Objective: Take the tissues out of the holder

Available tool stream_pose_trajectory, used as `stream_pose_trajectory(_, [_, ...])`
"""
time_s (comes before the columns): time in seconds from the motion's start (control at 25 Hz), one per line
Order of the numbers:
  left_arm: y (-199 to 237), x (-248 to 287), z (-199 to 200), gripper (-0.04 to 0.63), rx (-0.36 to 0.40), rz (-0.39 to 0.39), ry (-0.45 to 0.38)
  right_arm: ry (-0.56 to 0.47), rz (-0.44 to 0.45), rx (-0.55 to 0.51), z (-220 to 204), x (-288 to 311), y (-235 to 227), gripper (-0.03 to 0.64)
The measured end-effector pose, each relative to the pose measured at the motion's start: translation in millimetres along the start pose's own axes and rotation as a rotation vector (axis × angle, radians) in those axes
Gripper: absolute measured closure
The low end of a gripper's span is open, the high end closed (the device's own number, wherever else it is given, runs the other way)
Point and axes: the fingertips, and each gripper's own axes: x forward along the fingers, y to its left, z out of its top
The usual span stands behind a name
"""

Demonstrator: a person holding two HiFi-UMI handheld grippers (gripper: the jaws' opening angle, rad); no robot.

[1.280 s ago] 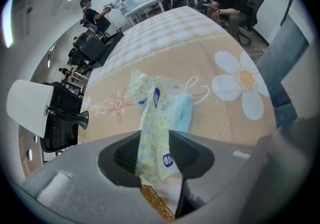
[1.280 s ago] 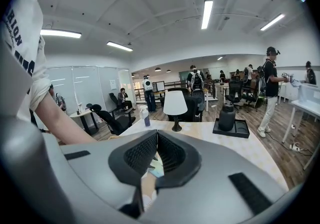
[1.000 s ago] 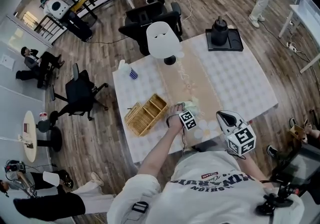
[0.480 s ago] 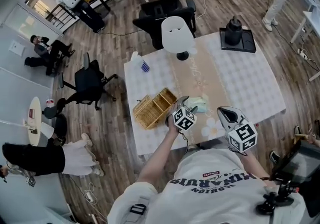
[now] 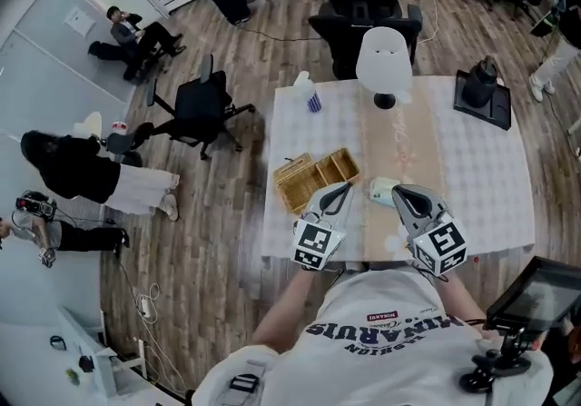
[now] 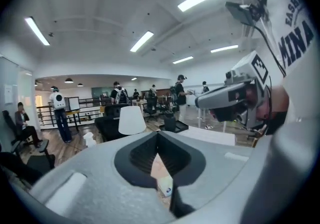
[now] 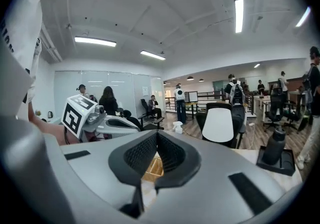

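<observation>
Left gripper [image 5: 342, 189]: fingers were pressed together with nothing between them, tip by the right end of the wicker holder [image 5: 313, 179]. Right gripper [image 5: 399, 192]: fingers were likewise closed and empty. Tissue pack [image 5: 377, 187], pale green: lay on the worktop's [image 5: 472, 168] beige runner [image 5: 399, 136], outside the holder, just right of it, between the two gripper tips.

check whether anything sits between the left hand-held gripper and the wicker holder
Nothing visible does. The left hand-held gripper, jaws shut and empty, is over the near right corner of the wicker holder; a pale green pack lies on the table to the holder's right.
</observation>
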Motion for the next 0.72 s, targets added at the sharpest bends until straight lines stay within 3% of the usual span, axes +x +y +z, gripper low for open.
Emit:
stream_pose_trajectory(0.28, [17.5, -67.5, 10.3, 0.589, -0.044, 0.180, -0.087, -0.017, 0.115, -0.105, 9.8, 30.9, 40.9, 0.609])
stream_pose_trajectory(0.48, [8.7, -70.0, 2.2, 0.591, -0.136, 0.111, -0.116, -0.014, 0.087, -0.095, 7.2, 31.8, 35.9, 0.609])
stream_pose_trajectory(0.72, [6.5, -61.3, -3.0, 0.591, -0.126, 0.091, -0.110, -0.004, 0.047, -0.086, -2.0, 27.6, 23.9, 0.611])
